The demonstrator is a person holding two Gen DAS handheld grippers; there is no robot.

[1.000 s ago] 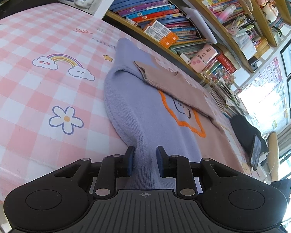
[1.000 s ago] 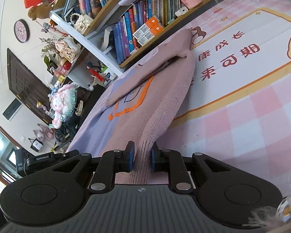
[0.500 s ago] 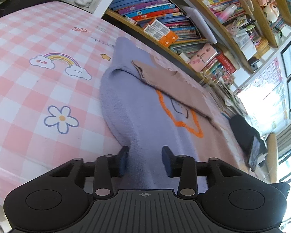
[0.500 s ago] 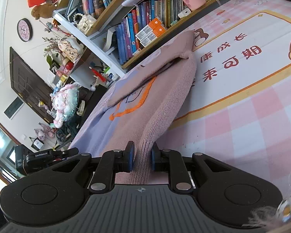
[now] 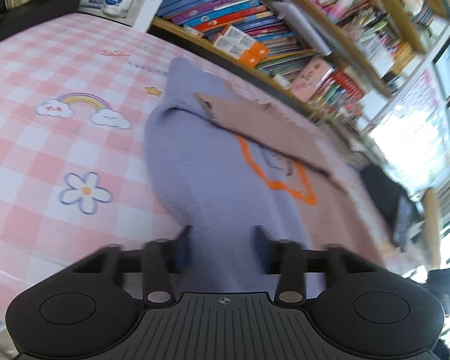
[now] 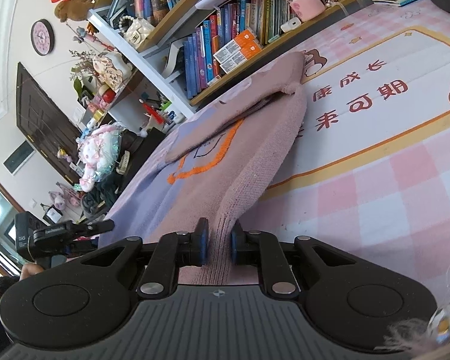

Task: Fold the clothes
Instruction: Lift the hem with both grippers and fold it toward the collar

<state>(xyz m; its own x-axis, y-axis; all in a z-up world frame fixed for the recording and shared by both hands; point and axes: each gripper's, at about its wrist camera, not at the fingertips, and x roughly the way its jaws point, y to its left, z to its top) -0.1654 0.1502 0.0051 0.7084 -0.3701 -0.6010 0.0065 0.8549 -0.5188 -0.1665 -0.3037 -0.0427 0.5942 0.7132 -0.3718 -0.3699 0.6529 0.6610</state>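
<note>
Presently: sweater, hem end. Right gripper pinches pink hem for lifting; left gripper spread, seemingly released (blurred).

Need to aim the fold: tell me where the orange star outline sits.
The orange star outline sits mid-sweater, partly under the folded pink sleeve.

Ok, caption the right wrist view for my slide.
Right gripper pinches the pink hem of a lilac-and-pink sweater on a checked tablecloth.
</note>
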